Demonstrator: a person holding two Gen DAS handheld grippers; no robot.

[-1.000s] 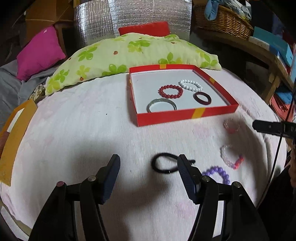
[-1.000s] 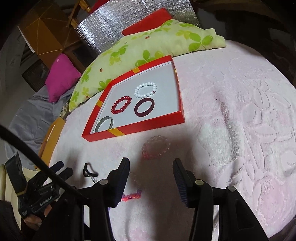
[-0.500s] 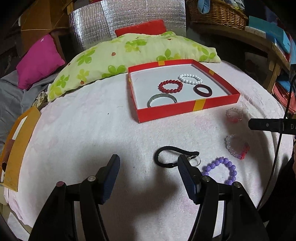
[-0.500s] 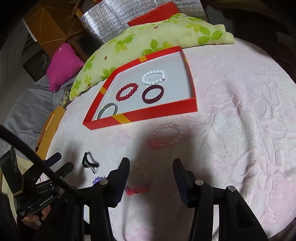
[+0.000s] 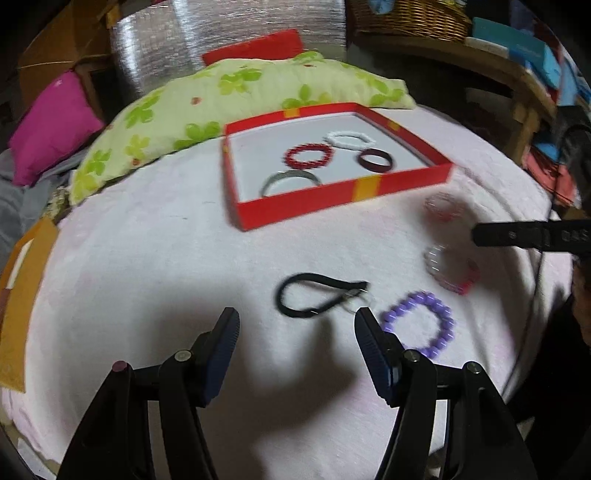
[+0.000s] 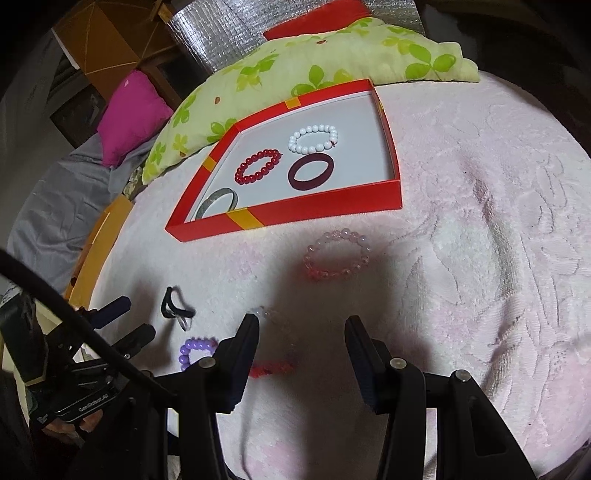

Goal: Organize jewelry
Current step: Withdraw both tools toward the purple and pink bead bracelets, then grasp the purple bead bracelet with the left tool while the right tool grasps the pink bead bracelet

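Note:
A red box (image 5: 343, 192) (image 6: 295, 214) holds a white bead bracelet (image 6: 313, 138), a red bead bracelet (image 6: 258, 166), a dark maroon bangle (image 6: 310, 172) and a grey bangle (image 6: 217, 201). On the pink cloth lie a black cord with a ring (image 5: 317, 295), a purple bead bracelet (image 5: 421, 323), a clear-and-red bead bracelet (image 5: 450, 267) and a pale pink bead bracelet (image 6: 337, 254). My left gripper (image 5: 295, 332) is open and empty just short of the black cord. My right gripper (image 6: 301, 332) is open and empty over the clear-and-red bracelet (image 6: 273, 347).
A green-flowered pillow (image 5: 236, 103) lies behind the box, with a magenta cushion (image 5: 51, 125) at far left. An orange box (image 5: 18, 291) sits at the cloth's left edge. A wicker basket (image 5: 410, 18) stands on a shelf at back right.
Both grippers have pulled back and risen, so the box and loose jewelry sit further ahead. Both stay open and nothing on the cloth has moved.

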